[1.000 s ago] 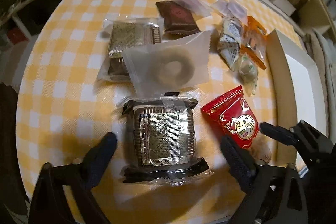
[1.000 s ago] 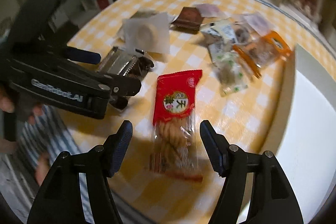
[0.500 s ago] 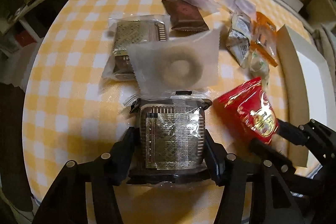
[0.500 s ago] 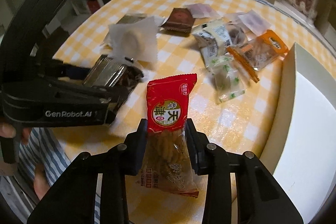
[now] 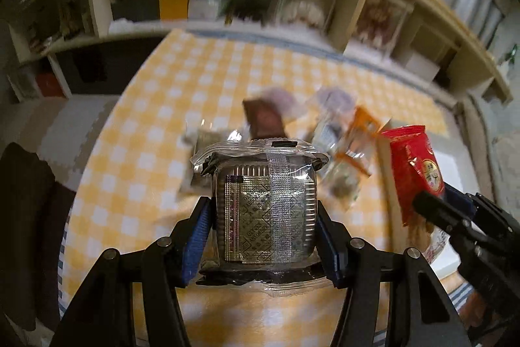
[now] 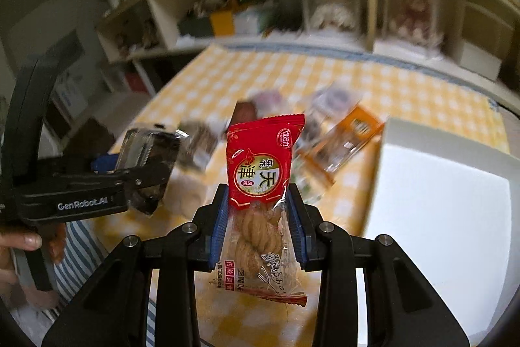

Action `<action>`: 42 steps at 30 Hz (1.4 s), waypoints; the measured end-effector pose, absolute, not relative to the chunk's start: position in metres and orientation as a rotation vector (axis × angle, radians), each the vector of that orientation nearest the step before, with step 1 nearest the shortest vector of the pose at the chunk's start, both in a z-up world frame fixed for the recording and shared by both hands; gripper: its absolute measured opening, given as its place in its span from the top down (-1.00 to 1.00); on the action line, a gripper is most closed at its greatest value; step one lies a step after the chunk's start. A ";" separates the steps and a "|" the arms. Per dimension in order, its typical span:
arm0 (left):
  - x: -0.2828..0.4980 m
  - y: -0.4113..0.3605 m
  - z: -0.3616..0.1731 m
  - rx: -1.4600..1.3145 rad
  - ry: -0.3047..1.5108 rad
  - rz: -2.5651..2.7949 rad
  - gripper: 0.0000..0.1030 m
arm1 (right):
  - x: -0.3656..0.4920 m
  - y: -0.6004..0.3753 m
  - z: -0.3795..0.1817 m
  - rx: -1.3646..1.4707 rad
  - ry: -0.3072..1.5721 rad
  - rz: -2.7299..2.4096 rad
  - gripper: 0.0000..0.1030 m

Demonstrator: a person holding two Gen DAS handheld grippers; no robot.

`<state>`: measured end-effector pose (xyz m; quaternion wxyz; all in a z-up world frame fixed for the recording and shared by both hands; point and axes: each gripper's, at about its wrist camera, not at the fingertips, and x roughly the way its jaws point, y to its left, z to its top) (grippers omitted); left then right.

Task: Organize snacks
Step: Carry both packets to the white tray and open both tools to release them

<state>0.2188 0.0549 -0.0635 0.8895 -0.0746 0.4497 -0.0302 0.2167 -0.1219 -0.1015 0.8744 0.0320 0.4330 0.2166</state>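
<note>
The left gripper (image 5: 265,217) clamped the foil pack (image 5: 266,207) at frame centre, above the table (image 5: 146,152). The right gripper (image 6: 258,223) pinched the red packet (image 6: 263,165) mid-frame, likewise lifted.

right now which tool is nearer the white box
Right. The right tool, shut on the red snack pack, is up beside the white box. The left tool, shut on the foil-tray snack, is farther across the table.
</note>
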 end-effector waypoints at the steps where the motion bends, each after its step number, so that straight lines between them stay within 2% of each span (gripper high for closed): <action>1: 0.213 0.053 -0.058 -0.160 0.918 -0.070 -0.13 | 0.216 -0.128 -0.094 0.082 0.888 0.442 0.32; 11: 0.183 -0.002 -0.020 -0.111 0.853 -0.201 -0.13 | 0.202 -0.187 -0.054 0.084 0.832 0.330 0.32; 21: 0.188 -0.088 -0.008 -0.105 0.888 -0.338 -0.13 | 0.178 -0.279 -0.033 0.089 0.837 0.190 0.32; 32: 0.219 -0.161 -0.051 -0.079 0.986 -0.364 -0.13 | 0.155 -0.391 -0.056 0.164 0.891 0.026 0.32; 42: 0.254 -0.186 -0.111 -0.087 1.090 -0.307 -0.13 | 0.157 -0.433 -0.096 0.205 0.955 -0.012 0.31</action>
